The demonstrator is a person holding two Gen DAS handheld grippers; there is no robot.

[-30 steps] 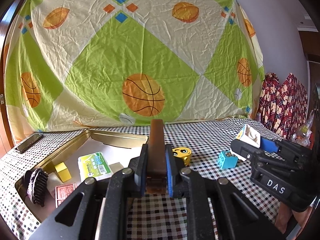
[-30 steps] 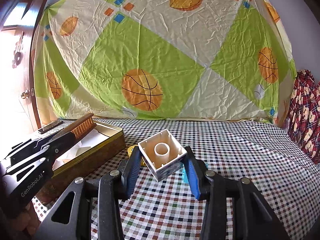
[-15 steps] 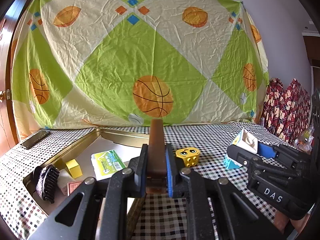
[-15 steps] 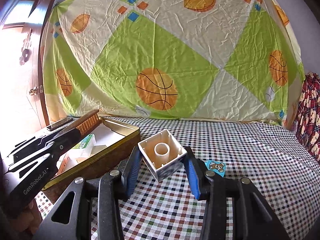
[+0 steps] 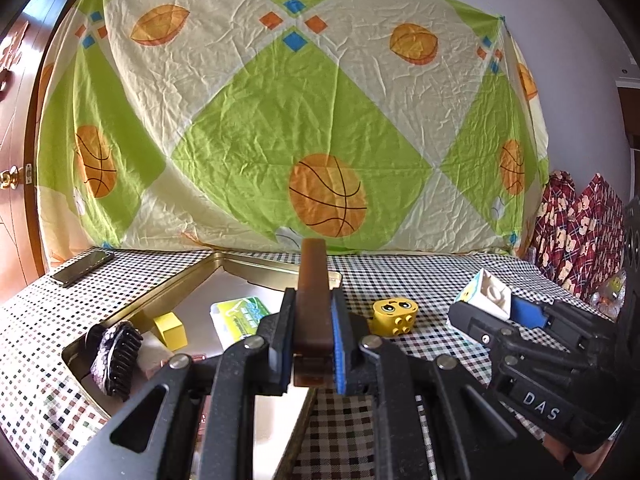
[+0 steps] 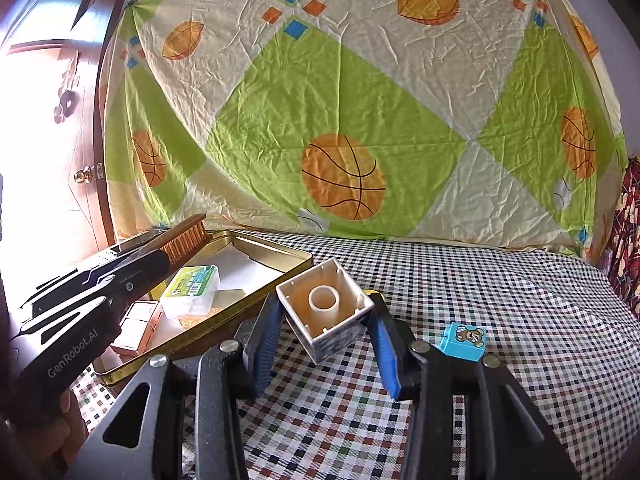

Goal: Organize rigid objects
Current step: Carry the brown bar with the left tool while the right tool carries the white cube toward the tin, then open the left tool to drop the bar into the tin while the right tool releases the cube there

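My left gripper point(image 5: 312, 296) is shut on a brown wooden brush point(image 5: 313, 276), which sticks out forward over the near right wall of the gold tin tray point(image 5: 256, 265). From the right wrist view the brush point(image 6: 187, 238) shows copper bristles above the tray point(image 6: 280, 251). My right gripper point(image 6: 325, 307) is shut on a white hollow block point(image 6: 326, 310), open side facing the camera, held above the checked cloth right of the tray. The left wrist view shows that block point(image 5: 487, 295) at the right.
The tray holds a green-and-white box point(image 5: 239, 314), a yellow cube point(image 5: 171, 326), a black hair claw point(image 5: 116, 356) and a pinkish box point(image 6: 136, 328). A yellow face block point(image 5: 394, 316) and a blue bear block point(image 6: 464, 340) lie on the cloth. A phone point(image 5: 82, 268) lies far left.
Both grippers have shifted left toward the tray with their loads. The tray's inside shows more in the right wrist view, and the blue block has slid behind the right gripper in the left wrist view.
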